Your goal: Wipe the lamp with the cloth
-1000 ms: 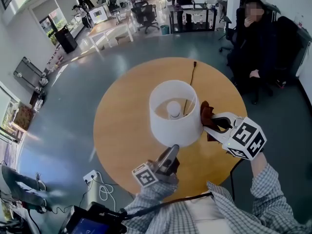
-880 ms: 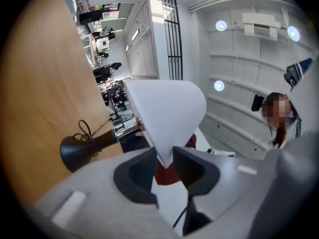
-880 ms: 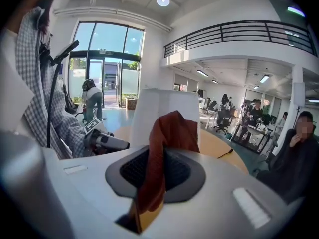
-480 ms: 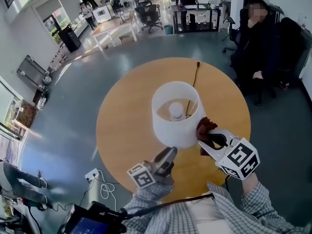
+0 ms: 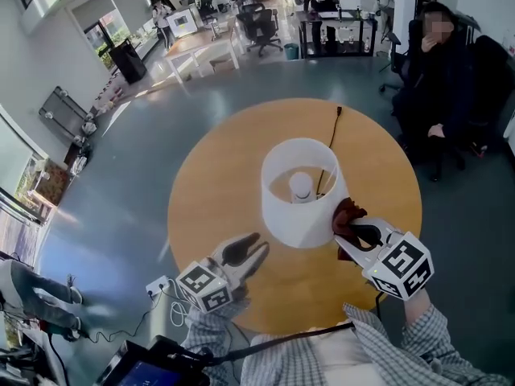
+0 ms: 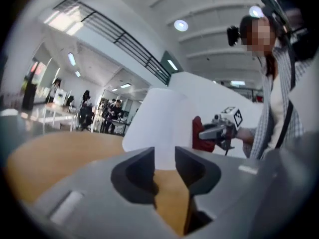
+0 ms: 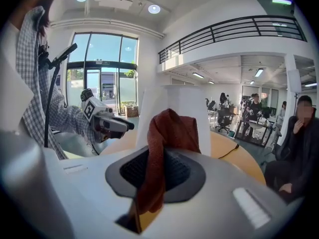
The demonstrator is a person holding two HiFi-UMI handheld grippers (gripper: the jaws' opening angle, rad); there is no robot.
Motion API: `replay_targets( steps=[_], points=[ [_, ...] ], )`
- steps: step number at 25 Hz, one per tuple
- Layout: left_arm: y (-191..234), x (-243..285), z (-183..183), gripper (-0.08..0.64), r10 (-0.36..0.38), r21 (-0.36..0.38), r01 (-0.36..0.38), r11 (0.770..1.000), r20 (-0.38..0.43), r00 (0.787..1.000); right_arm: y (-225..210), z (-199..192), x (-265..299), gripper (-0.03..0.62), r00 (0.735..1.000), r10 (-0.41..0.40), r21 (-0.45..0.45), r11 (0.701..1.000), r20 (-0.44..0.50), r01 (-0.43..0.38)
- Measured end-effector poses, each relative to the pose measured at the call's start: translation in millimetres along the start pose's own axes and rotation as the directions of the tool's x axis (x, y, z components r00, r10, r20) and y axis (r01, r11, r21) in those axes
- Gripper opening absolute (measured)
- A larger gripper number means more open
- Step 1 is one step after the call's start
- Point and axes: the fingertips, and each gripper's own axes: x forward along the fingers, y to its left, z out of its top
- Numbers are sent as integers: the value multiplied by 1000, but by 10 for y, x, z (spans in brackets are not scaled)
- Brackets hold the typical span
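Note:
A white lamp (image 5: 302, 207) with a round shade and a bare bulb stands in the middle of the round wooden table (image 5: 209, 207). My right gripper (image 5: 348, 230) is shut on a dark red cloth (image 5: 348, 215), which presses against the shade's near right side. In the right gripper view the cloth (image 7: 167, 133) hangs between the jaws in front of the lamp (image 7: 187, 108). My left gripper (image 5: 256, 252) is over the table's near edge, left of the shade and apart from it. Its jaws have just been opening and nothing is between them; the lamp (image 6: 164, 118) stands beyond them.
The lamp's dark cord (image 5: 331, 139) runs across the table's far side. A person in black (image 5: 438, 79) sits beyond the table at the right. A white power strip with cables (image 5: 158, 286) lies on the floor at the near left. Office desks and chairs stand further back.
My left gripper has left the shade's near rim, swung left and rolled, with its jaws wider apart. My right gripper slid the cloth a little nearer along the shade, then stayed.

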Motion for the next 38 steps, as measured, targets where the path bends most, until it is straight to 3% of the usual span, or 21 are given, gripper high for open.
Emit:
replay_targets(
  steps=[3, 6, 9, 11, 15, 18, 21, 24, 26, 30, 38],
  points=[
    [-42, 25, 310, 139, -14, 230, 35, 973, -92, 996, -2, -8, 3, 63, 1000, 8, 0, 1000, 2, -8],
    [-87, 59, 596, 161, -24, 414, 97, 905, -178, 984, 22, -18, 19, 63, 1000, 9, 2, 1000, 7, -9],
    [-153, 137, 773, 172, -11, 590, 193, 784, -298, 955, 34, -40, 14, 63, 1000, 11, 1, 1000, 8, -11],
    [-223, 202, 828, 172, 6, 659, 290, 694, -408, 913, 7, -54, 2, 63, 1000, 13, 2, 1000, 9, -13],
    [-376, 325, 937, 172, 22, 683, 475, 555, -583, 812, -39, -57, -22, 63, 1000, 14, 2, 1000, 7, -14],
    [-418, 424, 974, 172, 55, 676, 576, 460, -669, 741, -31, -41, -1, 63, 1000, 14, 4, 1000, 4, -14],
    [-455, 528, 868, 172, 110, 642, 671, 371, -748, 655, -37, -51, 12, 63, 1000, 16, 3, 1000, 1, -16],
    [-429, 586, 764, 150, 177, 604, 736, 305, -796, 579, -35, -43, 27, 63, 1000, 17, -5, 1000, -6, -17],
    [-398, 628, 734, 138, 200, 589, 757, 282, -808, 554, -37, -40, 40, 63, 1000, 15, -9, 1000, -11, -15],
    [-418, 683, 696, 131, 186, 590, 762, 268, -808, 560, -79, -55, 28, 63, 1000, 8, -13, 1000, -16, -9],
    [-436, 679, 726, 100, 117, 645, 728, 232, -762, 637, -93, 8, -29, 63, 1000, -7, -16, 1000, 1, 7]
  ],
)
